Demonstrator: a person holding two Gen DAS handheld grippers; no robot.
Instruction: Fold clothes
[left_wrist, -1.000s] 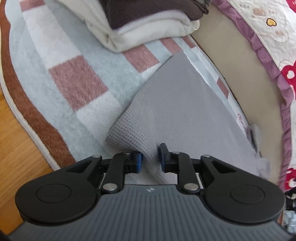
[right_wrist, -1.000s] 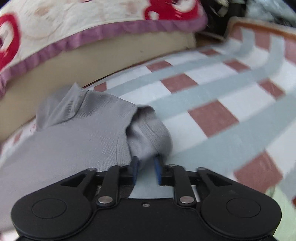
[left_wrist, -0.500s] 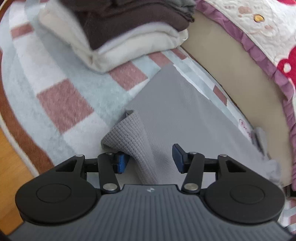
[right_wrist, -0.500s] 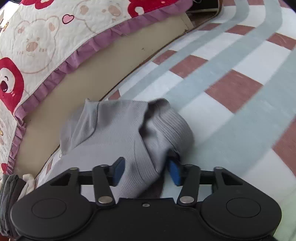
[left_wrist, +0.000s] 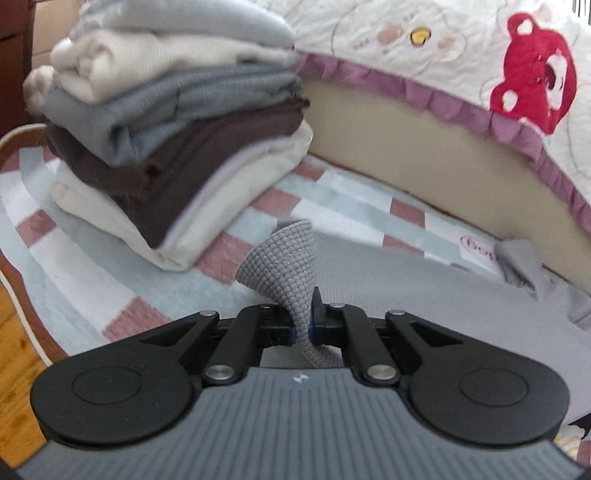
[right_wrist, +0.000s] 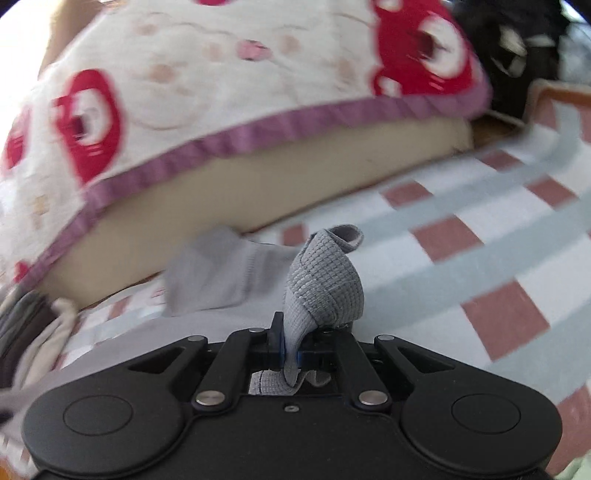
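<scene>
Left wrist view: left gripper (left_wrist: 303, 325) is clenched on a corner of the grey waffle-knit garment (left_wrist: 424, 295), which lies on the checked pink, white and pale-blue rug (left_wrist: 92, 280) near a stack of folded clothes (left_wrist: 166, 147). Right gripper (right_wrist: 291, 350) pinches another raised corner of it.

Your left hand-held gripper (left_wrist: 303, 325) is pinched tight on a corner of the grey knit garment (left_wrist: 424, 295), which curls up above the jaws. The rest lies flat on the checked rug (left_wrist: 92, 280). A stack of folded clothes (left_wrist: 162, 155), slightly blurred, sits beyond, apparently five layers.
</scene>
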